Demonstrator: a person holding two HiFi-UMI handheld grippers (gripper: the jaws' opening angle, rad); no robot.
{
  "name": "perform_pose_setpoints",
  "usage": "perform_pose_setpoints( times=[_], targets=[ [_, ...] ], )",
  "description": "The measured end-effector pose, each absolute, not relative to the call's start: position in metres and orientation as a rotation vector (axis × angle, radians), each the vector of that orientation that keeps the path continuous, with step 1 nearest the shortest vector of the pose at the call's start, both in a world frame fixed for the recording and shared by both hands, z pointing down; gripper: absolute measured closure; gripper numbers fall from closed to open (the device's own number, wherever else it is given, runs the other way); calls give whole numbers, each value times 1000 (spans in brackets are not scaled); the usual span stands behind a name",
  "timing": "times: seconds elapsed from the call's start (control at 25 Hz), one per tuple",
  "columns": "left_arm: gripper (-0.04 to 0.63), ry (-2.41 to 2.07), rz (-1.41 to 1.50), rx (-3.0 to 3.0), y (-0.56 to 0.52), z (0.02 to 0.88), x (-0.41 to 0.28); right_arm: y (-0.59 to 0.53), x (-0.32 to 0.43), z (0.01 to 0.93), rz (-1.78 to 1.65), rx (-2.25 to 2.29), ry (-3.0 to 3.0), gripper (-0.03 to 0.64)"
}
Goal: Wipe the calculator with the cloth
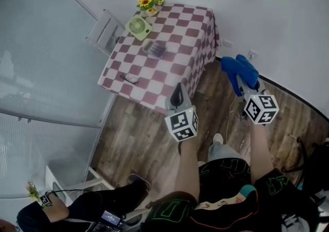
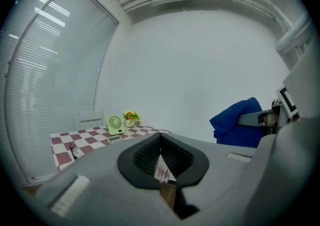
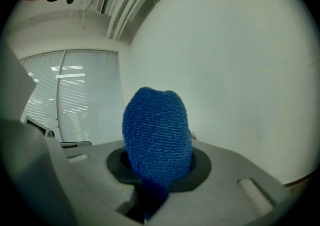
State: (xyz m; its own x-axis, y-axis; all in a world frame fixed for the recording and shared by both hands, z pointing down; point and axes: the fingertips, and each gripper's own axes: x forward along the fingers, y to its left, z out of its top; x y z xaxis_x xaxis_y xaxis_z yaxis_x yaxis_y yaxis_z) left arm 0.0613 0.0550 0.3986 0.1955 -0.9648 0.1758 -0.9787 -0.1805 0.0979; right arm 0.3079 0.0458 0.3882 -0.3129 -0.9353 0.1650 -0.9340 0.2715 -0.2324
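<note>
While I'm standing well back from the table (image 1: 193,64), my right gripper (image 1: 242,83) is clamping the blue cloth (image 1: 240,70), which is bulging out soft and limp past the jaws. My left gripper (image 1: 179,95) is pinching closed on nothing. The calculator (image 1: 156,49) is lying far off on the checkered tabletop, near the green fan (image 1: 139,27). I'm judging the calculator light, rigid and likely to skid on the tablecloth, so I'm planning on pinning one edge with the left jaws, clear of the keys. I'm counting one cloth, one calculator, one fan, one pair of glasses (image 1: 129,78), one sunflower pot (image 1: 149,2), two grippers.
</note>
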Motion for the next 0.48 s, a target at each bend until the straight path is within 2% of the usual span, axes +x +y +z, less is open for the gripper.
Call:
perform_pose_setpoints(
  times=[0.48],
  targets=[
    [586, -2026, 23, 2234, -9, 362, 64, -50, 318, 346, -368, -1684, 2555, 522]
  ],
)
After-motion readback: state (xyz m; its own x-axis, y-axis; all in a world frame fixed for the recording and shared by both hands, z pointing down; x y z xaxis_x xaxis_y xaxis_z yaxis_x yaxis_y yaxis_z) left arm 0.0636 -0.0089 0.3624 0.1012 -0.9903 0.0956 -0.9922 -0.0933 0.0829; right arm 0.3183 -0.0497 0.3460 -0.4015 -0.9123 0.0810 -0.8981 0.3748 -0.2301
